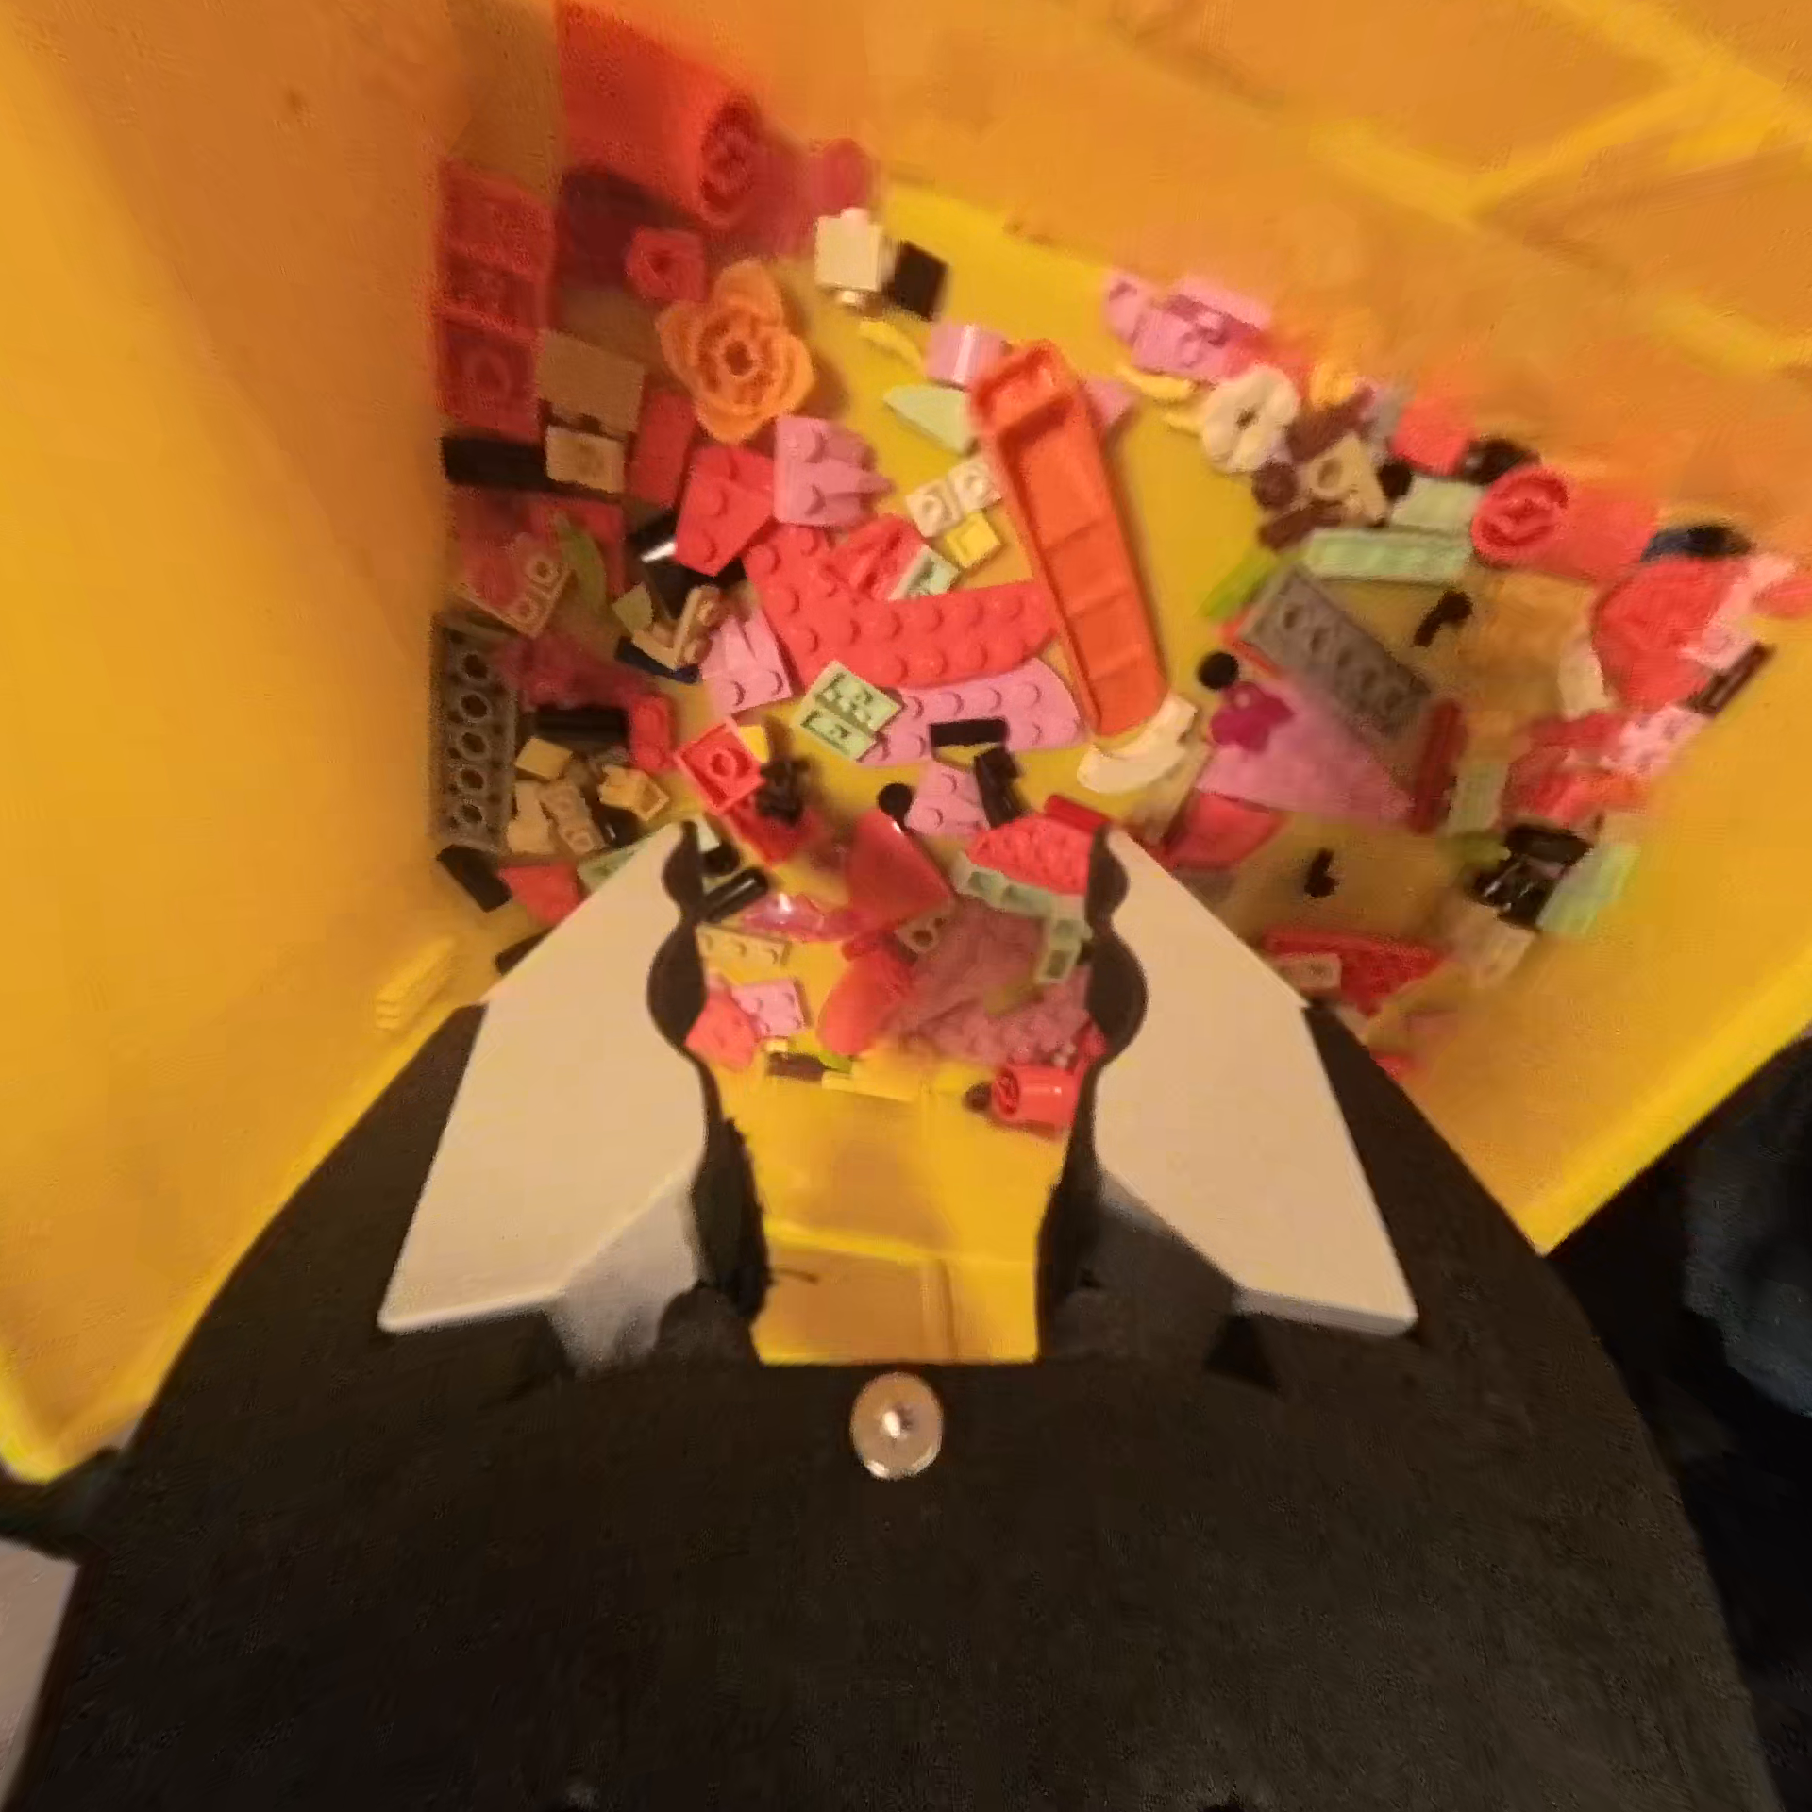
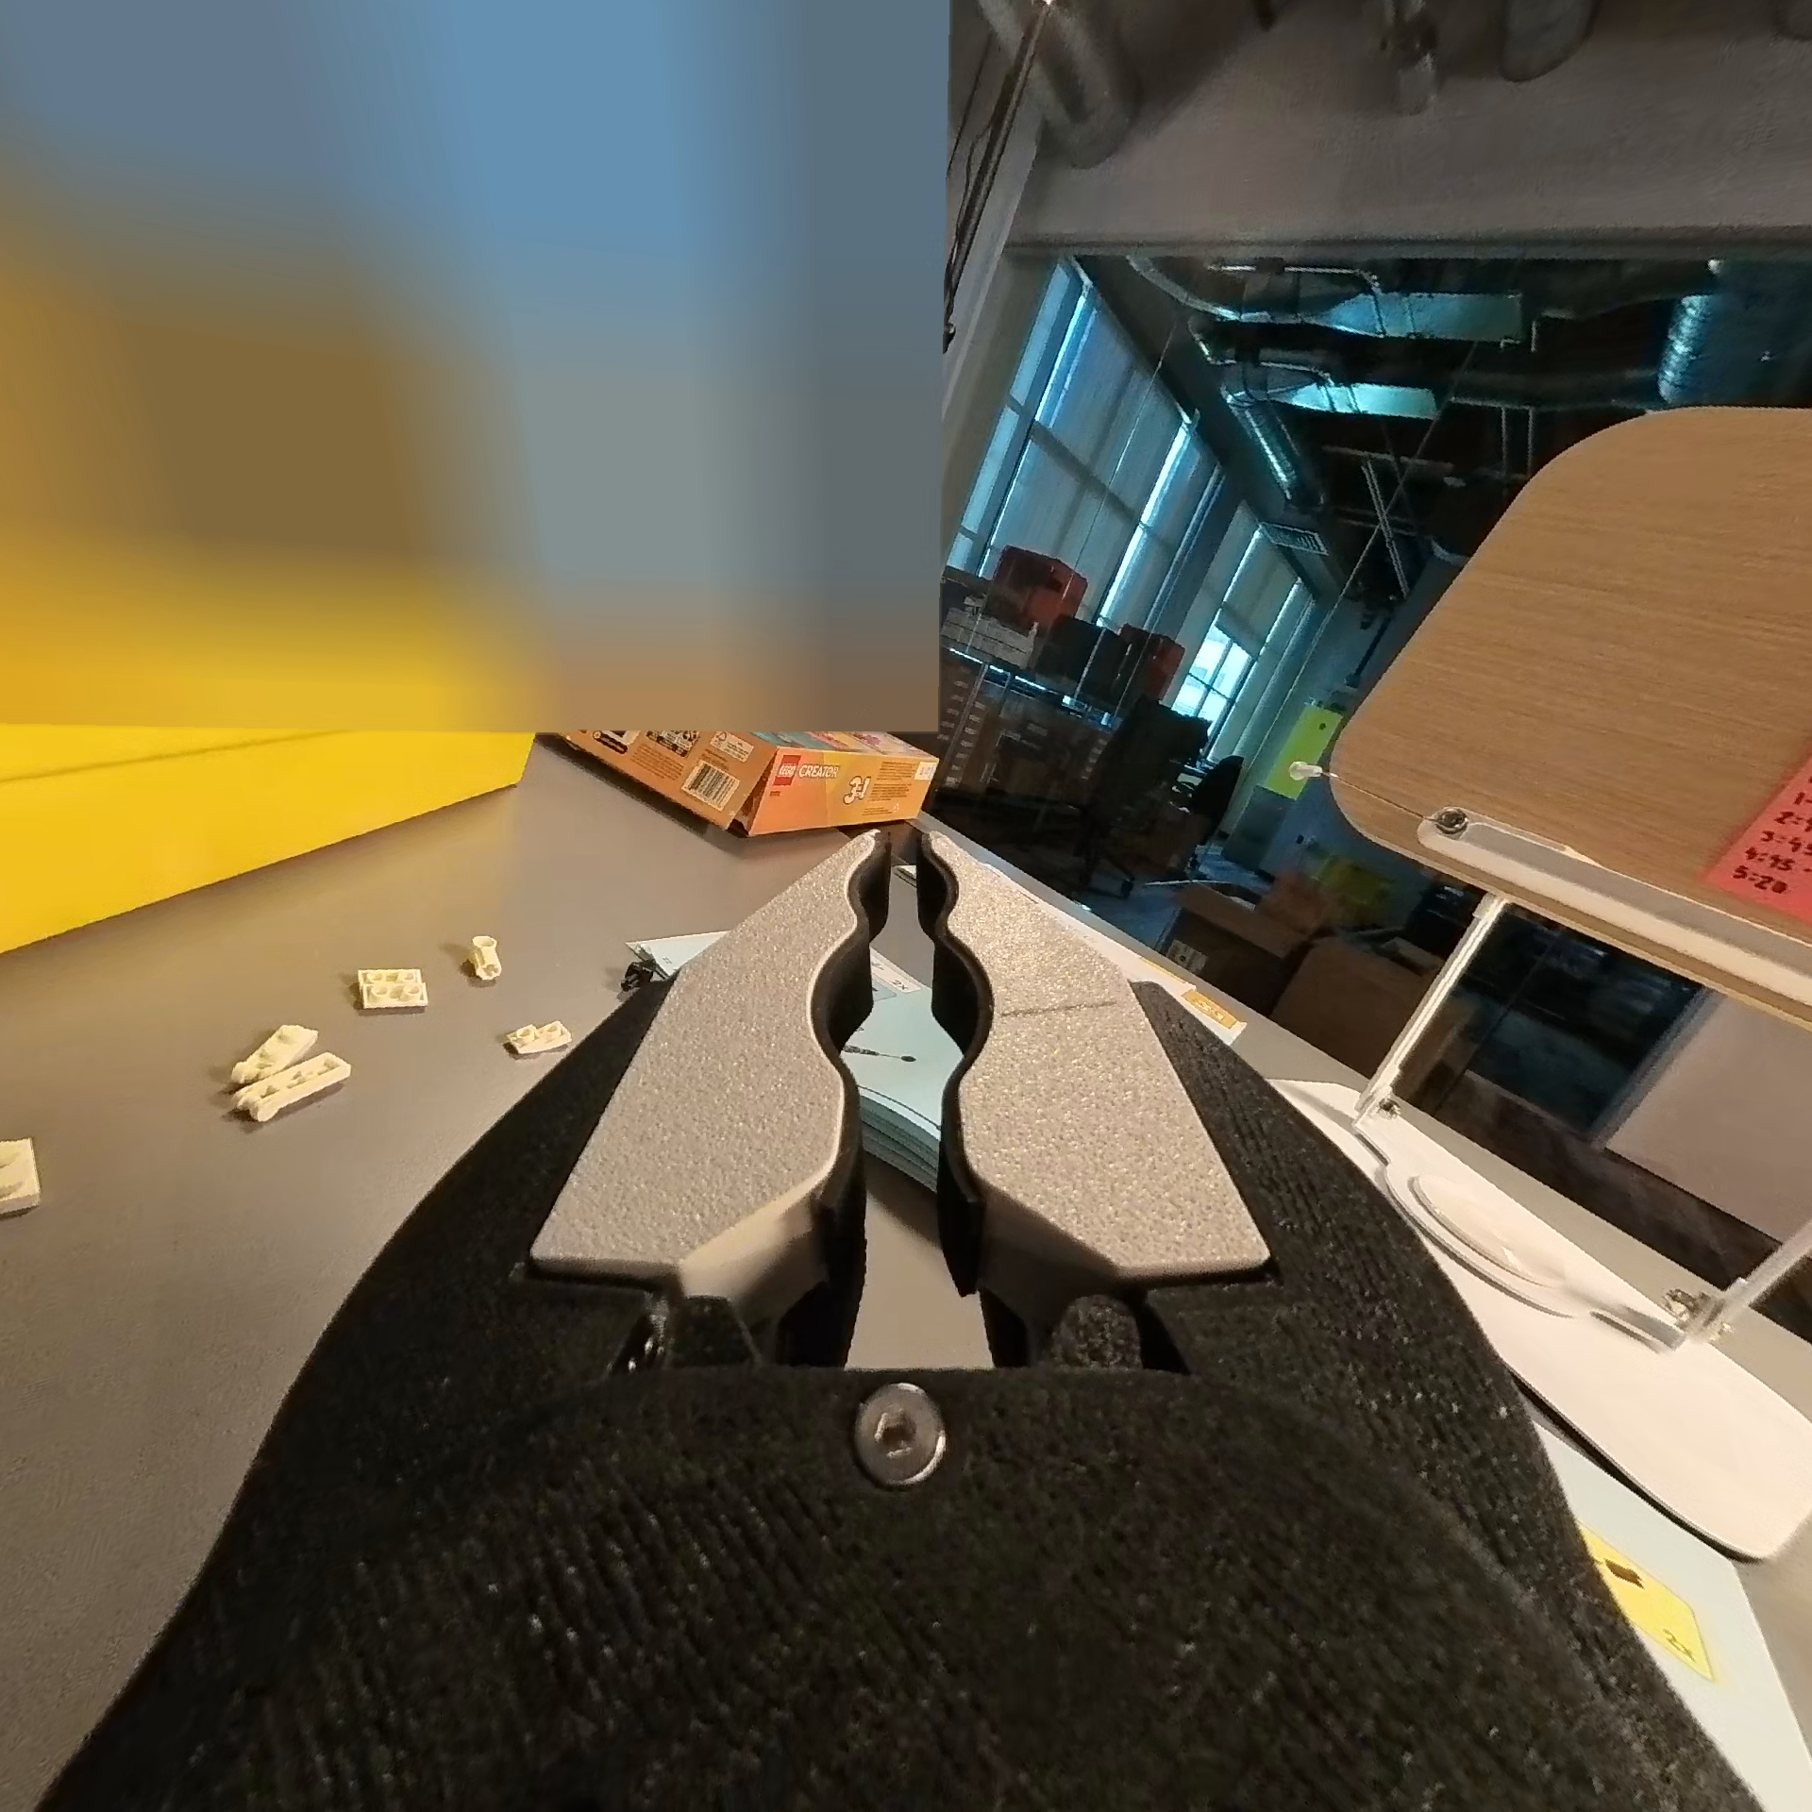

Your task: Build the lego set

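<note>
My left gripper (image 1: 890, 843) is open wide inside a yellow bin (image 1: 245, 588), low over a heap of loose toy bricks. Between its fingertips lie a red curved piece (image 1: 892, 873) and a coral and mint piece (image 1: 1039, 858); the pads grip nothing. A long orange piece (image 1: 1079, 549) and an orange flower (image 1: 735, 353) lie farther in. My right gripper (image 2: 902, 843) is shut with nothing between its pads, held above a grey table (image 2: 294, 1275) over a pale blue booklet (image 2: 902, 1088). Several cream bricks (image 2: 390, 988) lie on the table to its left.
The yellow bin (image 2: 245, 814) stands at the table's far left, an orange cardboard box (image 2: 784, 784) behind it. A white stand with a wooden board (image 2: 1618, 686) is at the right. A grey holed beam (image 1: 471, 735) lies against the bin's left wall. My right fingertips sit around 35 cm from my left ones. To reach the orange flower (image 1: 735, 353) in a straight line is about 8 cm for my left fingers, about 35 cm for my right.
</note>
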Motion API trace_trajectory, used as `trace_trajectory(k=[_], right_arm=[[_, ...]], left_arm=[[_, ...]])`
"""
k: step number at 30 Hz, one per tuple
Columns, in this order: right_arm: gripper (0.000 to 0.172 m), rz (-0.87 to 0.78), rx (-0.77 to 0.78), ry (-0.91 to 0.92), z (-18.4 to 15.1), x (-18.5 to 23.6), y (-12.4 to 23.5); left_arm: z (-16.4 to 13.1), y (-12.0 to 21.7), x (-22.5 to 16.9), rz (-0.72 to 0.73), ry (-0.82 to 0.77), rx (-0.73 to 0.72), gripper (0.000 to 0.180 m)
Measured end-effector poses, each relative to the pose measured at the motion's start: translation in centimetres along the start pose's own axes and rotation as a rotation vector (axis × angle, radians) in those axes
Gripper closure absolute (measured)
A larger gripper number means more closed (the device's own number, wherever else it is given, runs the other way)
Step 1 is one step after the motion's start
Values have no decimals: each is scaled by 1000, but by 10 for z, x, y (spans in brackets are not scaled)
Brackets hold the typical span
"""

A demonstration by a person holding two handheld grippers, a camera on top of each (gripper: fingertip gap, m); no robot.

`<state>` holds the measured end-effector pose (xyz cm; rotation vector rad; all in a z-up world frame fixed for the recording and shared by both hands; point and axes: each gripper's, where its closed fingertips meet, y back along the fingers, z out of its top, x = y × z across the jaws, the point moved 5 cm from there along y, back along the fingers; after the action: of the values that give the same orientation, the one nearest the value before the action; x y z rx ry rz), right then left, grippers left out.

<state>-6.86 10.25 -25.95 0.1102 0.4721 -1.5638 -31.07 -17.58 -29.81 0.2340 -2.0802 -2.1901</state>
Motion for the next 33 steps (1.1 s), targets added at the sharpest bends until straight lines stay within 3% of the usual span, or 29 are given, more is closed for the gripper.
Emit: trace_trajectory(k=[5, 7, 9, 14, 19, 23, 28, 30, 33], right_arm=[[169, -1, 1, 0, 0, 0, 0], [169, 1, 0, 0, 0, 0, 0], [169, 3, 0, 3, 0, 1, 0], [169, 5, -3, 1, 1, 1, 0], [169, 6, -3, 2, 1, 1, 0], [169, 6, -2, 4, 1, 1, 0], [169, 8, -3, 5, 1, 1, 0], [169, 7, -3, 4, 0, 1, 0], [168, 8, -2, 5, 0, 1, 0]], left_arm=[[-28, 15, -31, 64, -197, 79, 83], [-37, 11, -45, 34, -238, 137, 83], [-44, 4, -57, -7, -254, 205, 71], [-54, -11, -65, 22, -315, 327, 43], [-57, -24, -54, 161, -379, 379, 23], [-43, -20, -45, 212, -361, 276, 24], [-11, 20, 0, 616, -242, 33, 57], [-5, 23, -6, 504, -195, -44, 52], [9, 14, -44, 170, -209, -157, 41]])
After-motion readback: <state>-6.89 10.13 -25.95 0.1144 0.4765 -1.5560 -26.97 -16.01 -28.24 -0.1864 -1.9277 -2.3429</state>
